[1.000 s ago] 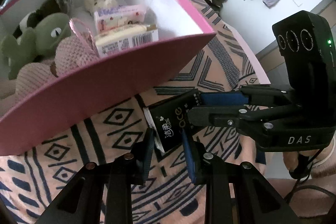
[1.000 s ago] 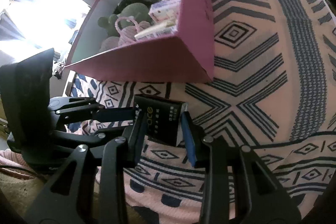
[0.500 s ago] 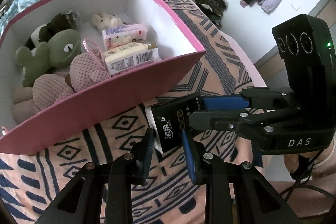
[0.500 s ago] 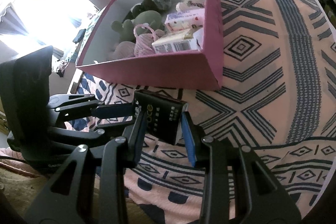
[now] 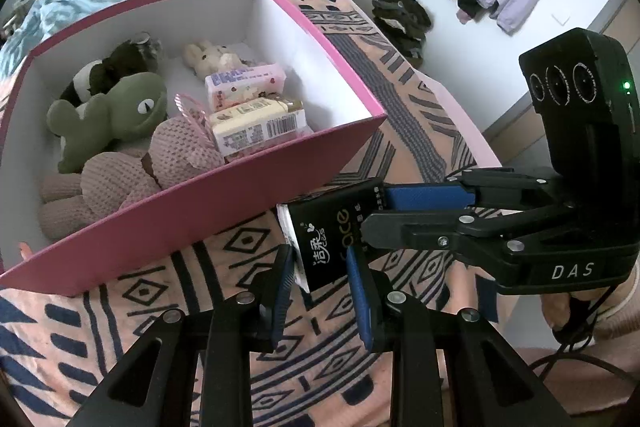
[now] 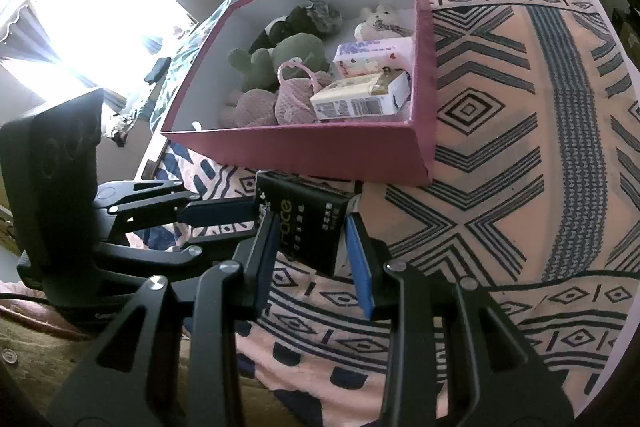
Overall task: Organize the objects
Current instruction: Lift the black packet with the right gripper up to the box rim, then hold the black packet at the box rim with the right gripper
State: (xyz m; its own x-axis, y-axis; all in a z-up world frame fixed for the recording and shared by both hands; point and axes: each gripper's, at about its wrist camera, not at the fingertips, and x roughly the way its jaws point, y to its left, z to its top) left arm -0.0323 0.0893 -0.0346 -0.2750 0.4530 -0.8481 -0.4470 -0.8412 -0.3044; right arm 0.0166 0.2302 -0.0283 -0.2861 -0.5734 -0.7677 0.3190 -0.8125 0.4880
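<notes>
Glossy black plastic wrap on the tissue pack (image 5: 332, 231) between matt black plastic fingers (image 5: 276, 291) with blue rubbery pads. Ahead: matt pink cardboard box (image 5: 224, 203), smooth white inside — knitted pink plush (image 5: 132, 175), fuzzy green plush (image 5: 116, 111), shiny printed film on two packets (image 5: 256, 123). Beneath: woven patterned cloth (image 6: 500, 131), soft and matt.

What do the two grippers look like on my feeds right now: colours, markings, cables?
Both are matte black, with silver screws and blue pads. The right gripper has a boxy head with three round lenses, a green LED, white "DAS" lettering and a black cable. The left gripper's head is in shadow.
</notes>
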